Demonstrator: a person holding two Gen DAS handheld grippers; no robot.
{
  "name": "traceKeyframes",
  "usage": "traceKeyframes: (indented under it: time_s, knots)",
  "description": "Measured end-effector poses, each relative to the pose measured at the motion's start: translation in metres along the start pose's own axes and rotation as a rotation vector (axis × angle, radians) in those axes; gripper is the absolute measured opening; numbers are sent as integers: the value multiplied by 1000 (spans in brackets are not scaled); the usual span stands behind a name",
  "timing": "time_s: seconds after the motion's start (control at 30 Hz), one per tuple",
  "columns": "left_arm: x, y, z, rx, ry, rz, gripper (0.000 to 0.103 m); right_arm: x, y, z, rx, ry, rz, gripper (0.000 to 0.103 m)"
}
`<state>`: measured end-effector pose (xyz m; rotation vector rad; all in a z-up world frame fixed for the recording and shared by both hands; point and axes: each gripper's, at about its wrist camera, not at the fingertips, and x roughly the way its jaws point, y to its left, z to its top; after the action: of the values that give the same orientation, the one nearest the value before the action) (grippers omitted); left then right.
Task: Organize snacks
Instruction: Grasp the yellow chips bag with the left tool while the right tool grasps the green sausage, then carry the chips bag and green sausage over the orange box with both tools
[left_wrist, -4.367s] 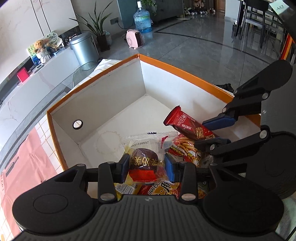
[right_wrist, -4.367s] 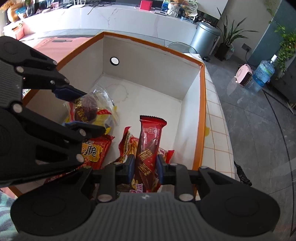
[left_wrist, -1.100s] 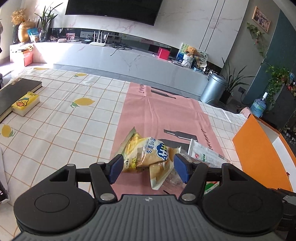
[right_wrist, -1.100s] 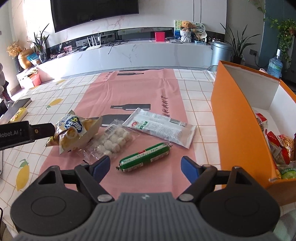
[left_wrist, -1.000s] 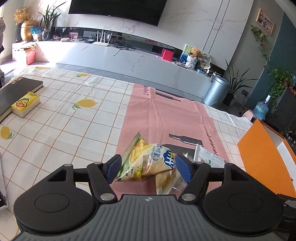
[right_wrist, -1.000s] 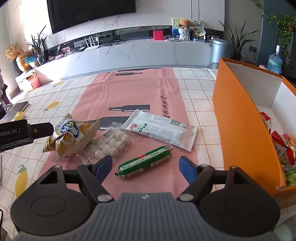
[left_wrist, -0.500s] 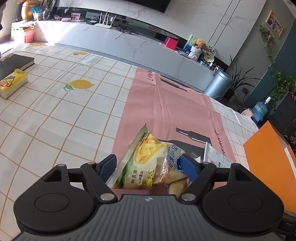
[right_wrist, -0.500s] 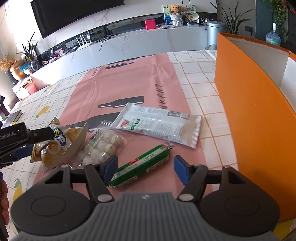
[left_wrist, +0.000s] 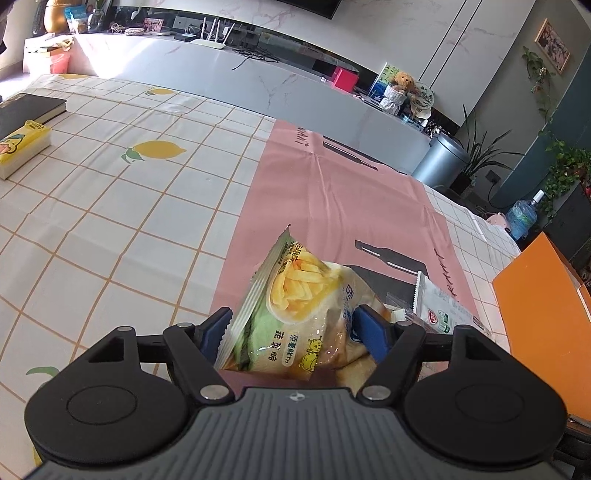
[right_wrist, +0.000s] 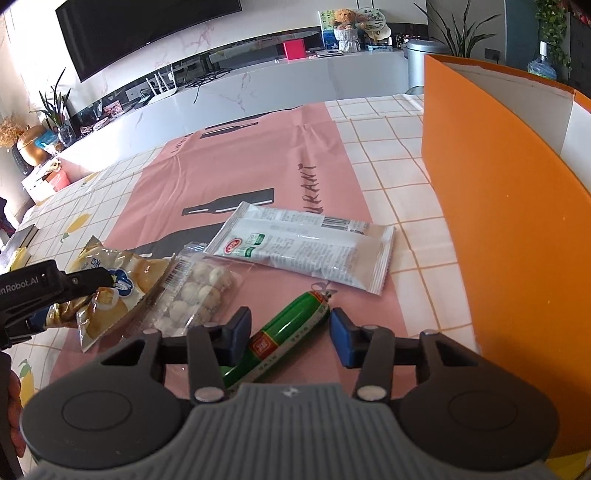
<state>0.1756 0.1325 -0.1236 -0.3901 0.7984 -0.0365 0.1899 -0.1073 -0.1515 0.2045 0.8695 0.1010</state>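
Note:
My left gripper (left_wrist: 293, 326) is open, its blue pads on either side of a yellow chip bag (left_wrist: 303, 306) lying on the pink runner; the bag also shows in the right wrist view (right_wrist: 110, 295). My right gripper (right_wrist: 286, 330) is open around a green sausage stick (right_wrist: 284, 336) that lies slanted on the runner. A clear pack of white balls (right_wrist: 199, 291) and a white wafer pack (right_wrist: 306, 247) lie between them. The orange box (right_wrist: 498, 206) stands at the right.
A lemon-print tablecloth (left_wrist: 110, 192) covers the table. A black book (left_wrist: 26, 110) and a yellow tissue pack (left_wrist: 22, 147) lie at the far left. The orange box wall (left_wrist: 539, 314) rises close to the right of both grippers.
Both grippers left the orange box, where they had held snacks, and came down over the runner. The left one has closed in around the chip bag, the right one around the green sausage.

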Motion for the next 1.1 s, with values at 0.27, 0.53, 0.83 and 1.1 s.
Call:
traceKeyframes:
  time_s: [0.27, 0.53, 0.83, 1.1]
  knots:
    - [-11, -19, -10, 79, -39, 32, 68, -6, 1, -6, -32, 4, -7, 44]
    - [-35, -23, -20, 91, -53, 40, 50, -11, -4, -10, -15, 35, -17, 53]
    - [-64, -32, -31, 94, -66, 21, 47, -16, 8, -20, -102, 38, 5, 20]
    - [-95, -45, -38, 94, -96, -35, 47, -42, 7, -26, -106, 23, 33, 20]
